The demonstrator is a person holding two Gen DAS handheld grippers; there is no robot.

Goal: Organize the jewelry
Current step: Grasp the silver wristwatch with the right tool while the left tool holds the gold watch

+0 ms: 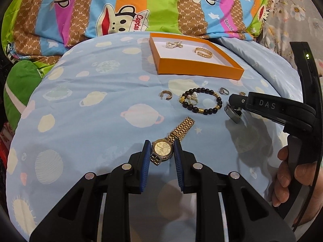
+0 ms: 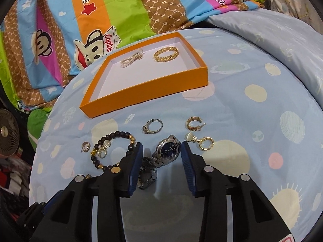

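Observation:
An orange tray (image 1: 198, 68) (image 2: 141, 94) lies on the blue bedspread and holds a pearl piece (image 1: 174, 44) (image 2: 131, 59) and a gold bangle (image 1: 203, 52) (image 2: 166, 54). My left gripper (image 1: 162, 148) is open, its blue pads on either side of a gold watch (image 1: 161, 148). My right gripper (image 2: 162, 151) is open around a silver watch with a dark dial (image 2: 168, 150); it also shows in the left wrist view (image 1: 234, 109). A black bead bracelet (image 1: 201, 102) (image 2: 113, 151), rings and earrings lie between the watches and the tray.
A silver ring (image 2: 152, 126), a gold hoop earring (image 2: 193, 124) and a pearl-and-gold earring (image 2: 203, 142) lie ahead of the right gripper. A striped cartoon quilt (image 1: 121, 6) is heaped behind the tray. A fan (image 2: 7, 133) stands off the bed's left.

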